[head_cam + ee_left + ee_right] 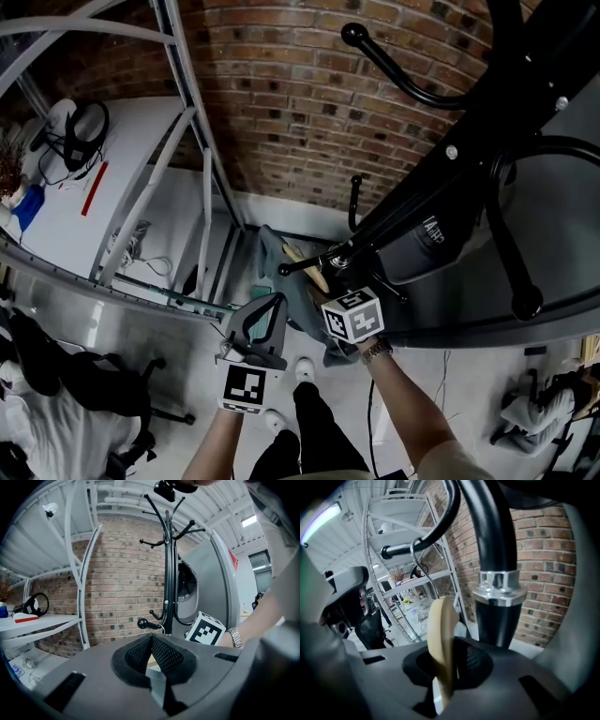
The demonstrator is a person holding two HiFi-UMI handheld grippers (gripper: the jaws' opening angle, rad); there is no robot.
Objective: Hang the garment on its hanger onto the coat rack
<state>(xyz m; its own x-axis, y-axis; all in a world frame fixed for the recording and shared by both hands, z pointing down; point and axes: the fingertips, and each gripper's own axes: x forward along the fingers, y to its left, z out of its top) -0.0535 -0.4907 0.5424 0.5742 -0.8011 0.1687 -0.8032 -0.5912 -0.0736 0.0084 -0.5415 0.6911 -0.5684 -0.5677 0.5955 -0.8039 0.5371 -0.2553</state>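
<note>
Right claw (pixel 443 663) pinches the pale wooden hanger (pixel 440 634) between its pads, and the hanger's edge stands upright out of the jaws. From the top of the hanger a thin metal hook (pixel 414 550) curves up over a black peg with a ball end (pixel 396 551) - whether wire and peg touch cannot be made out. That peg branches off the black metal coat rack (pixel 496 550), whose pole with its chrome collar stands just to the right of the hanger.

Left claw (pixel 151 641) has its mesh pads pressed together at the tips, and it points at the rack pole from the left. In the left gripper view the right claw's marker cube (pixel 206 629) and a wrist with a metal watch (pixel 236 637) show beside the pole.

Seen from the head view, the grey-green garment (pixel 275 255) drapes down from the hanger just left of the rack pole, above the floor - it sits between the two claws, with the left claw's marker cube (pixel 246 386) nearer and to the left. A red brick wall (pixel 281 94) stands on the far side, white metal shelving (pixel 187 84) rises at the left, and a white surface (pixel 66 225) lies at the far left.
</note>
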